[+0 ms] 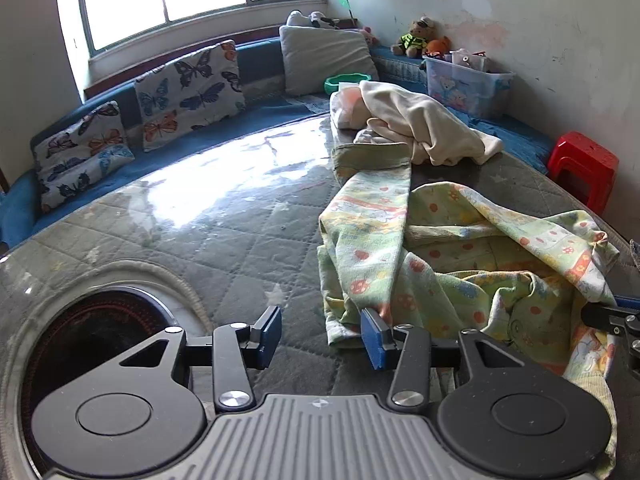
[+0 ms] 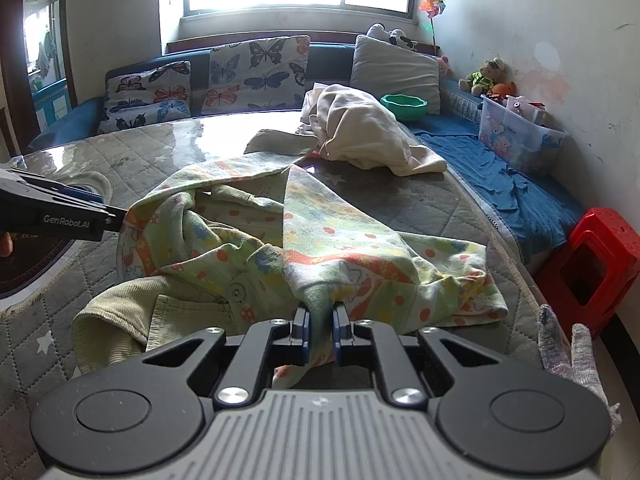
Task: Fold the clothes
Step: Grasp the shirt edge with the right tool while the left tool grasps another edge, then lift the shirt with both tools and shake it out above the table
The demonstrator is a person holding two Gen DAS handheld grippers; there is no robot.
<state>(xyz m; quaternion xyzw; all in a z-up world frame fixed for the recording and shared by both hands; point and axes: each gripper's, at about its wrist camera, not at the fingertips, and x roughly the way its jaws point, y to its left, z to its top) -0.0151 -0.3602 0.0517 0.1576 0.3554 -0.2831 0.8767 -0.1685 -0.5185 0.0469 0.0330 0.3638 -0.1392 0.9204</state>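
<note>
While the quilted table (image 1: pixel 224 240) under its clear glossy cover carries everything, the working area is its near right part, where the printed green garment (image 1: pixel 460 264) lies crumpled and unfolded, one sleeve stretched toward the far side; judged from this, folding has barely begun. Beyond it, at the far right of the table, sits a cream garment (image 1: pixel 424 124) in a heap, touching the far end of that sleeve; it probably waits its turn and would crowd any spreading in that direction. A sunken round burner (image 1: pixel 92 344) occupies the near left of the table, so cloth should likely stay clear of it. Around the table run a blue bench (image 1: pixel 260 120) with butterfly cushions (image 1: pixel 188 92), a clear toy bin (image 1: pixel 468 84) and a red stool (image 1: pixel 584 164) at far right; none of these blocks the work. The right gripper (image 2: pixel 321 326) is nearly closed, its pads pinching a bunched fold of the printed garment at its near edge, apparently to lift or tug it flat. The left gripper (image 1: pixel 320 338) stands partly open, with its right pad against the garment's left near edge and nothing clamped between the pads; it seems placed to take a second hold. A gloved hand (image 2: pixel 572 356) shows at the near right.
</note>
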